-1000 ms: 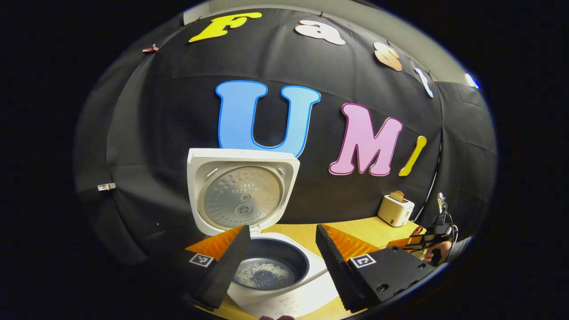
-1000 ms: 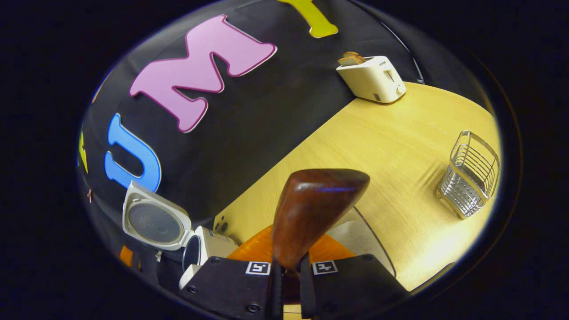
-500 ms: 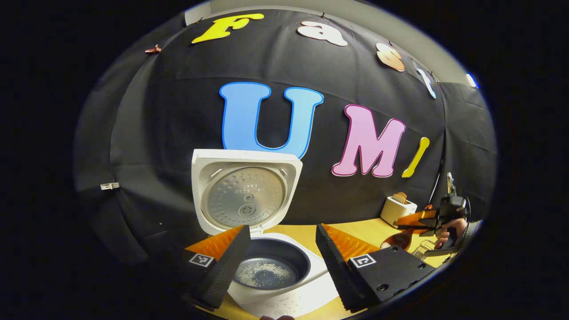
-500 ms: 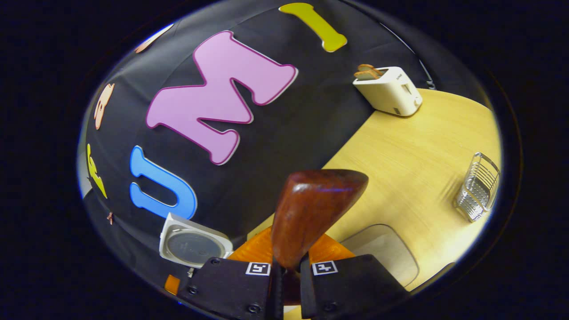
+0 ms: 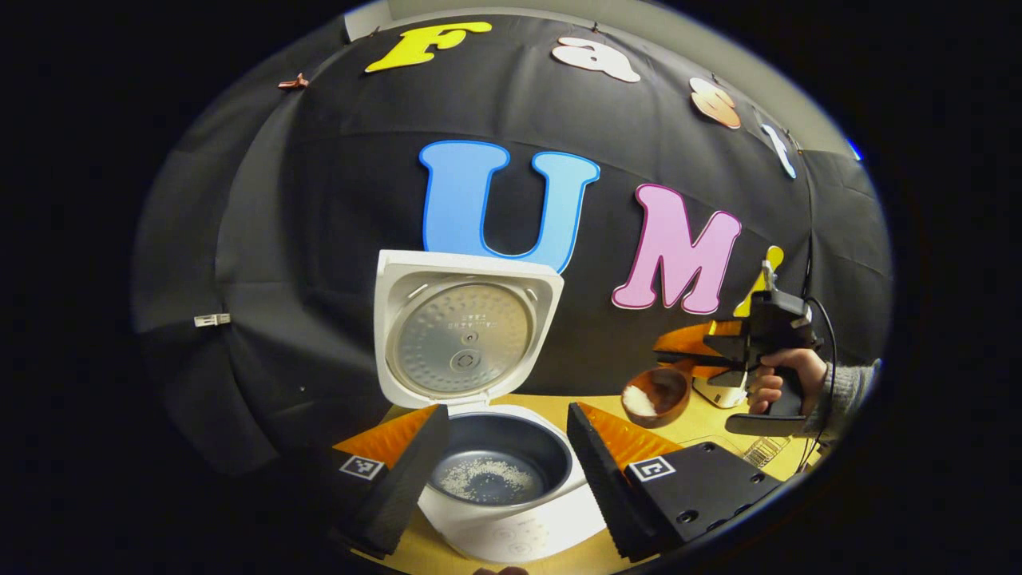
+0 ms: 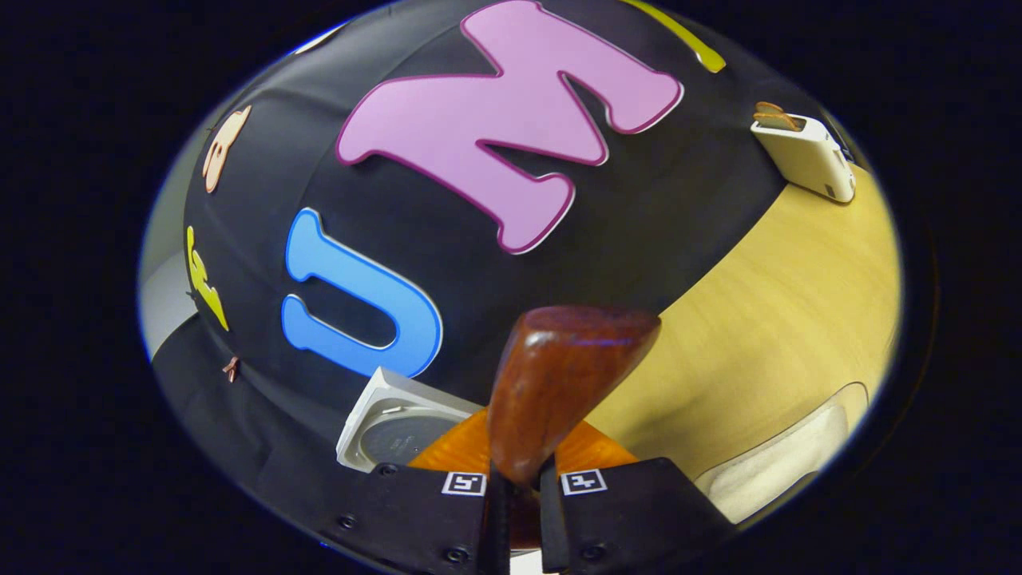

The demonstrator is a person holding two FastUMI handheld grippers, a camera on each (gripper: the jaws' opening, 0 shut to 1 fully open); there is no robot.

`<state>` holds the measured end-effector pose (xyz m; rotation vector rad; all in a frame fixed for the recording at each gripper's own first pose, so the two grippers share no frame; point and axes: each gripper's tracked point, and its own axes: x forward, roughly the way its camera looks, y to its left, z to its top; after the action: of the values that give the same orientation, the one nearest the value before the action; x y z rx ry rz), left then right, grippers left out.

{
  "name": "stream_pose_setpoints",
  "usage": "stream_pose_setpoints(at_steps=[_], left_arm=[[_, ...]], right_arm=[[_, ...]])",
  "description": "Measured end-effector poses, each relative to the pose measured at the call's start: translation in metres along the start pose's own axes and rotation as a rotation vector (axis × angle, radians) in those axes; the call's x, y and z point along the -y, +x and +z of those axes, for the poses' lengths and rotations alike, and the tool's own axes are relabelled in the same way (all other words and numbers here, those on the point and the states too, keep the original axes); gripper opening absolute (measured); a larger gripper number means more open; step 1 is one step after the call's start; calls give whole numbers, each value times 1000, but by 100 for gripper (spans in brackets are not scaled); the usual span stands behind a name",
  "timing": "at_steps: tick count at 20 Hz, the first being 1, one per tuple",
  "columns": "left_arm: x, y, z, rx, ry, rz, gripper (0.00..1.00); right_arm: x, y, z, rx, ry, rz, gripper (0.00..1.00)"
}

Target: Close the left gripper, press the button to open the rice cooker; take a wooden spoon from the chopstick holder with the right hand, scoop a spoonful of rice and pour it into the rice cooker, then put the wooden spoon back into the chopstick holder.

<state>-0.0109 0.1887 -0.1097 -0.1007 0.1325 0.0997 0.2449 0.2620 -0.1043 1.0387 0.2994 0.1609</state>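
Note:
The white rice cooker (image 5: 511, 535) stands open, its lid (image 5: 467, 335) upright, and a thin layer of rice lies in the dark inner pot (image 5: 499, 471). My left gripper (image 5: 507, 415) hovers just in front of the pot, open, with nothing between its fingers. In the left gripper view a hand holds my right gripper (image 5: 718, 351) in the air to the right of the cooker. It is shut on the wooden spoon (image 5: 656, 393), whose bowl carries white rice. In the right gripper view the spoon (image 6: 559, 383) rises from my right gripper (image 6: 517, 487), and the cooker lid (image 6: 391, 423) sits low on the left.
A white toaster (image 6: 806, 152) with bread stands at the back of the wooden table (image 6: 782, 303). A clear container of rice (image 6: 786, 463) lies at the lower right. The wire chopstick holder (image 5: 766, 451) peeks out below the hand.
My right gripper has risen and swung left toward the rice cooker with the spoon, which now shows rice in its bowl. The left gripper has shifted slightly and stays open.

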Motion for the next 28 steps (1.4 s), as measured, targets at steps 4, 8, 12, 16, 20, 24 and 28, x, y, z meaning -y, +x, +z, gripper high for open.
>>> stream_pose_setpoints(at_steps=[4,8,12,16,20,24,28], left_arm=[[3,-9,-13,-12,-42,-11,96],[8,-11,-30,-42,-62,-26,96],[5,-8,-38,-56,-63,-33,96],[-5,-5,-41,-64,-73,-25,96],[-9,-7,-44,-68,-87,-21,96],[-12,-8,-46,-66,-92,-17,96],[-17,-8,-50,-74,-102,-9,95]], right_arm=[[-30,27,-27,-43,-89,28,19],[-50,45,-52,-83,-212,35,19],[-60,60,-73,-104,-301,22,19],[-66,70,-90,-111,-387,2,19],[-70,76,-109,-129,-499,-4,19],[-63,80,-124,-153,-559,-26,19],[-57,81,-134,-163,-650,-39,19]])
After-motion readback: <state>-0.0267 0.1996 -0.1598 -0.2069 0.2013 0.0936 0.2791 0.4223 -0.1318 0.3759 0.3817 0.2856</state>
